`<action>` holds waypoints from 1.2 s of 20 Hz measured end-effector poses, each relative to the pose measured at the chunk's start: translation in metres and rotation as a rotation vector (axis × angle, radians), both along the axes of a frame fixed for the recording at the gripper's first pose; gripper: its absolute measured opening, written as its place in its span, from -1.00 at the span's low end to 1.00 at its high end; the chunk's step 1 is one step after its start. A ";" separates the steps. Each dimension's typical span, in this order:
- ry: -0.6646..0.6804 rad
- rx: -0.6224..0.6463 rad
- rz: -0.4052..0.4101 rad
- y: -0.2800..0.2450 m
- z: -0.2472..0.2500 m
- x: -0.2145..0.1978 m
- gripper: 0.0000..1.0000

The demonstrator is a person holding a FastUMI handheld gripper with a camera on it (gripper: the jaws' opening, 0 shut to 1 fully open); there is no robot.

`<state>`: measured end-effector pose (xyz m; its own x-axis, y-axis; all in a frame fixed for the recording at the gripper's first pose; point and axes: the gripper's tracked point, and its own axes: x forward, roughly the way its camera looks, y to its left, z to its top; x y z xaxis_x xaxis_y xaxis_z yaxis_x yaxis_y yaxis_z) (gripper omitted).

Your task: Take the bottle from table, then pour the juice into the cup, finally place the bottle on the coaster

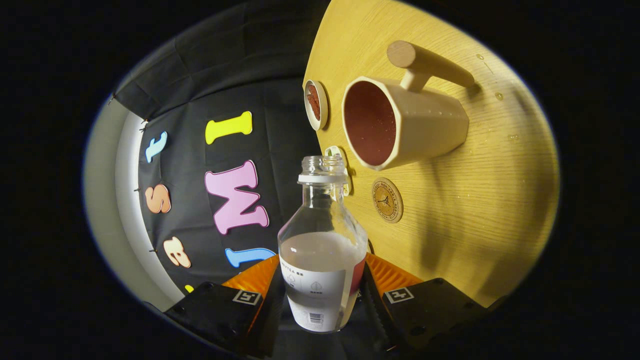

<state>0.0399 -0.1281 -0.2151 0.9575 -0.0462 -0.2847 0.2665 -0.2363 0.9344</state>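
One open bottle (321, 250) clamped between the tongs (320, 295); beyond, one cup (415, 125), one coaster (387, 200).

The gripper (322, 295) is rolled over, so the worktop (465, 210) stands like a wall to one side of the bottle (322, 240), which both orange fingers (255, 275) press between them. The bottle's open neck leaves little room ahead: the cup (400, 122) stands just beyond it, mouth facing the view, its handle (425, 62) sticking out past it. The coaster (387, 200) lies beside the cup, bare on top, with free worktop around it. A small dish (316, 104) sits beyond the cup, and a small white-rimmed thing (342, 167) shows behind the neck. The side toward the cloth wall is open air.
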 end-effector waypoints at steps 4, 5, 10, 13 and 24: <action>-0.015 0.027 -0.032 -0.007 0.005 0.003 0.48; -0.020 0.038 -0.044 -0.008 0.007 0.004 0.48; -0.033 0.075 -0.082 -0.012 0.016 0.008 0.48; -0.045 0.095 -0.106 -0.015 0.021 0.011 0.48; -0.060 0.192 -0.200 -0.029 0.030 0.024 0.48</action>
<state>0.0638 -0.1569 -0.1853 0.9501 -0.1868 -0.2497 0.1424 -0.4525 0.8803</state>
